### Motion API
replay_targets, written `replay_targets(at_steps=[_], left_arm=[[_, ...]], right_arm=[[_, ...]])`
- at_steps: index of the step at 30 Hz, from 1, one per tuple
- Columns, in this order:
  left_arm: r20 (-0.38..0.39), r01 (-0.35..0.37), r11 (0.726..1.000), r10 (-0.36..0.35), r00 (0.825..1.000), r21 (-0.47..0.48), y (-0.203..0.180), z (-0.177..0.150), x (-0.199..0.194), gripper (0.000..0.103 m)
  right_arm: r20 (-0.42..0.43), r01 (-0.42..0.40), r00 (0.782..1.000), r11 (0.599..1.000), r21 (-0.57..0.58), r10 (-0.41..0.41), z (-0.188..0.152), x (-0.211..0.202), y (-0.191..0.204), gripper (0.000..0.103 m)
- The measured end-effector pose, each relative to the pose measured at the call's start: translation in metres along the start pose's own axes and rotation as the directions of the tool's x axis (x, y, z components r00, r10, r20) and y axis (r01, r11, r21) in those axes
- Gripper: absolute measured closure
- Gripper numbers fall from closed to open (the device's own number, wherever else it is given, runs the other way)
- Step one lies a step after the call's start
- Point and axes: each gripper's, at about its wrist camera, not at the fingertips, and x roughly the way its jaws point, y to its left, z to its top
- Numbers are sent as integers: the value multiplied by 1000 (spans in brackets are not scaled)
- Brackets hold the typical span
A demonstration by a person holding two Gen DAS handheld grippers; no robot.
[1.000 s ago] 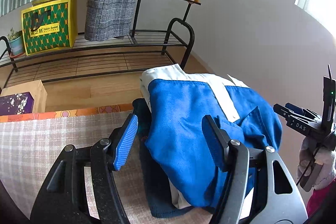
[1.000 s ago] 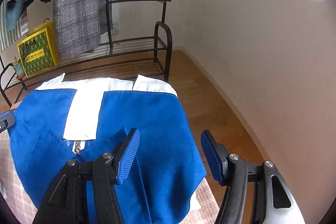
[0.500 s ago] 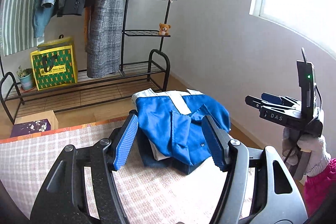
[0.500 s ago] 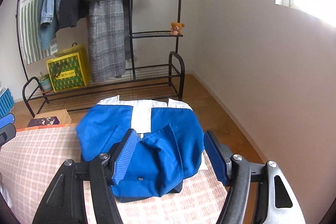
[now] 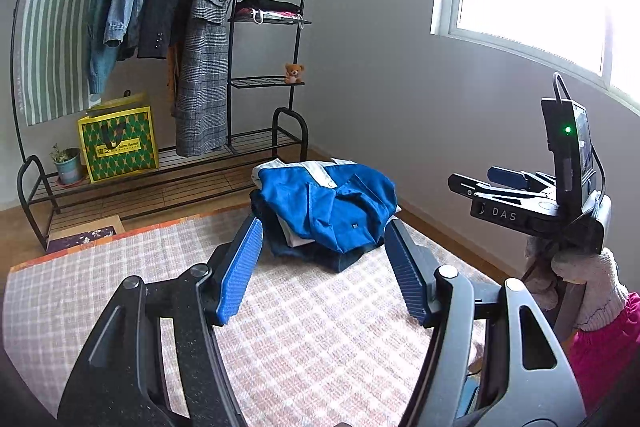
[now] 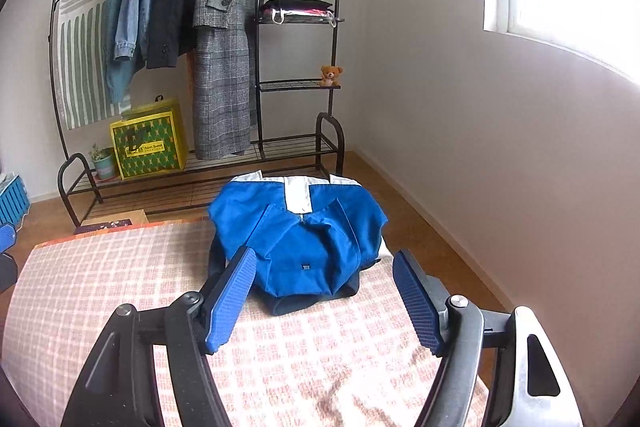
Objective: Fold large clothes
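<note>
Right wrist view — blue jacket folded atop pile, tongs opening, empty.

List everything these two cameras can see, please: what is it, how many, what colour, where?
Folded blue-and-white jacket: one, atop dark folded clothes, far table edge.
Pink checked tablecloth: one, covering table.
Black metal rack: one, against wall.
Hanging coats: four, denim, black, grey plaid, on rack.
Brown teddy bear: one, rack shelf.
Yellow-green bag: one, rack base.
Potted plant: one, beside bag.
Left gripper: open, empty.
Right gripper: jaws opening, empty.
Gloved hand: white, holding right gripper.
</note>
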Motion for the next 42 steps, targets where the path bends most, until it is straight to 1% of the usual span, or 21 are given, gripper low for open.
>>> replay_targets(at_steps=[3,4,5,6,8,10,12,15,16,18,20,23,29,34,42], left_arm=[[-21,8,1000,-8,1000,-14,2,-15,-14,37],[-25,9,1000,-9,1000,-17,2,-19,-18,37],[-28,7,1000,-8,1000,-18,2,-24,-22,35],[-26,5,1000,-6,1000,-17,3,-28,-24,30],[-11,-13,1000,13,1000,-9,3,-36,-31,27],[0,-24,1000,24,1000,-2,3,-42,-35,26],[-5,-27,1000,27,1000,6,2,-48,-37,19],[-7,-35,999,35,999,9,3,-55,-37,17],[-7,-43,999,43,999,13,2,-57,-37,15],[0,-56,998,57,998,28,2,-60,-37,7],[25,-79,996,79,997,40,2,-63,-39,2],[43,-114,992,112,993,57,3,-66,-40,1],[11,-127,991,126,992,49,8,-74,-37,0],[-7,-156,985,157,988,71,7,-78,-32,0],[-13,-156,986,157,987,59,12,-78,-30,0]], right_arm=[[22,-10,1000,1000,5,10,-13,-17,12,19],[30,-15,999,1000,6,15,-18,-22,16,18],[37,-16,999,1000,5,16,-22,-26,20,18],[43,-17,999,1000,3,17,-27,-30,23,18],[56,-29,998,1000,10,29,-34,-35,28,17],[59,-38,998,999,15,37,-40,-37,32,12],[65,-35,997,999,7,34,-45,-38,36,9],[78,-28,997,1000,14,27,-51,-37,39,1],[81,-27,996,999,22,25,-54,-38,40,0],[79,-26,997,999,32,24,-57,-36,40,0],[78,-27,997,999,31,25,-60,-34,41,0],[88,-5,996,1000,20,4,-65,-32,44,0],[71,-10,997,1000,21,8,-73,-27,49,0],[78,-8,997,1000,25,6,-76,-27,50,0],[80,-5,997,999,33,3,-75,-24,50,0]])
